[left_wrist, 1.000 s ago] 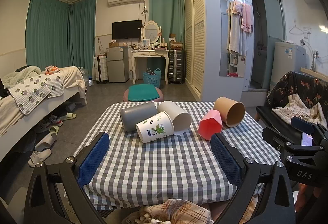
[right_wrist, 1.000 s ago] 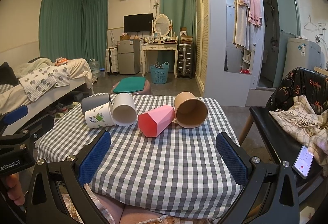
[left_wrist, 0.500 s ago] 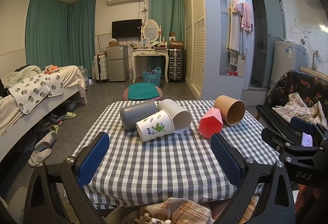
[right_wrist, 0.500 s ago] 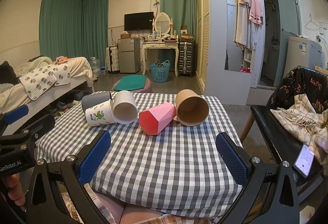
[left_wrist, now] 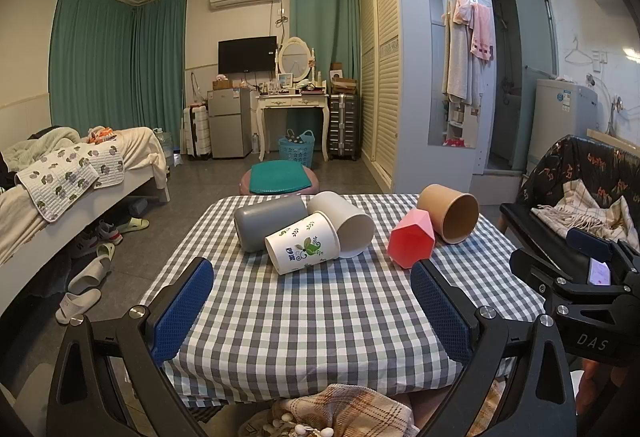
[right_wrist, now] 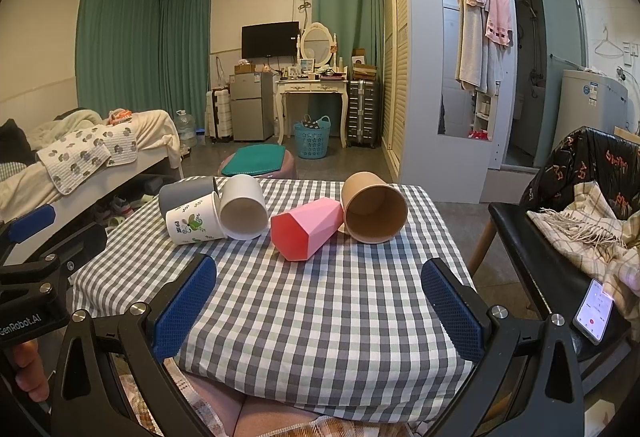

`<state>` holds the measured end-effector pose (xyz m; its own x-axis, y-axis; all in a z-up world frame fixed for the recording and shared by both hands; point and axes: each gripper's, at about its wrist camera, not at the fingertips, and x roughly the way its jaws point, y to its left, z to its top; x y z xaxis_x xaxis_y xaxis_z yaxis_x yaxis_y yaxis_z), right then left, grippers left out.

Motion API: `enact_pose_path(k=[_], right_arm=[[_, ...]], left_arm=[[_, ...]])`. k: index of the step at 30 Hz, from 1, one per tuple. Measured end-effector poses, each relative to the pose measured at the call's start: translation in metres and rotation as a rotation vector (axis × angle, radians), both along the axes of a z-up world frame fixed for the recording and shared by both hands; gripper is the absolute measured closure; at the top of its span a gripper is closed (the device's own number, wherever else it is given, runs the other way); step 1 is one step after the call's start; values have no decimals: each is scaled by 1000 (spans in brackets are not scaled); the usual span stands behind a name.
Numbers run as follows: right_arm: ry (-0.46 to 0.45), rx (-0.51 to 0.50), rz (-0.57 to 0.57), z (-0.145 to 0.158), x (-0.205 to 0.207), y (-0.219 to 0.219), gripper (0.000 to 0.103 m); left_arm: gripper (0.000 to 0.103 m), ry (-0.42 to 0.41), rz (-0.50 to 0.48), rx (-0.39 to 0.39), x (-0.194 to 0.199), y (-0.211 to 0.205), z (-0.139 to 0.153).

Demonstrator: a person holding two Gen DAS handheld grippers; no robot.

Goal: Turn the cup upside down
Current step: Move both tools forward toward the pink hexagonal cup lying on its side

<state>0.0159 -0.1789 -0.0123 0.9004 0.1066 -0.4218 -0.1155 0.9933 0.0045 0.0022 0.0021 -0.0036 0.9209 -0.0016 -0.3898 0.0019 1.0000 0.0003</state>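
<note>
Several cups lie on their sides on the checked tablecloth [left_wrist: 320, 317]: a grey cup [left_wrist: 268, 221], a white cup with a leaf print [left_wrist: 302, 247], a plain white cup [left_wrist: 344, 223], a pink faceted cup [left_wrist: 412, 243] and a brown paper cup [left_wrist: 450, 213]. In the right wrist view they show as grey [right_wrist: 186, 193], printed [right_wrist: 194, 223], white [right_wrist: 244, 211], pink [right_wrist: 308, 231] and brown [right_wrist: 374, 207]. My left gripper [left_wrist: 312, 309] is open and empty over the table's near edge. My right gripper [right_wrist: 318, 309] is open and empty, short of the pink cup.
A dark chair with a plaid scarf [right_wrist: 580, 221] and a phone [right_wrist: 596, 311] stands right of the table. A bed [left_wrist: 60, 181] and slippers [left_wrist: 84, 289] are on the left. A stool with a green cushion [left_wrist: 280, 177] sits beyond the table.
Both grippers have moved slightly forward and up toward the cups. The cups have not moved and both grippers stay open.
</note>
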Motion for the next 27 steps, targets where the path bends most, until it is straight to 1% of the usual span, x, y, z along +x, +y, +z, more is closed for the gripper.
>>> enact_pose_path(k=[8, 12, 15, 21, 25, 27], right_arm=[[16, -6, 0, -3, 2, 2, 0], [42, -41, -24, -4, 10, 5, 0], [67, -42, -61, -2, 21, 5, 0], [151, -1, -149, 4, 61, 10, 0], [208, 30, -168, -1, 92, 23, 0], [225, 25, -184, -6, 109, 32, 0]], left_arm=[[1, 6, 13, -6, 3, 5, -3], [1, 19, 23, -29, 12, 14, -5], [1, 34, 22, -35, 24, 22, -6], [1, 56, 11, -39, 60, 43, -12], [1, 87, -4, -23, 89, 56, -22], [1, 110, -15, -29, 103, 62, -28]])
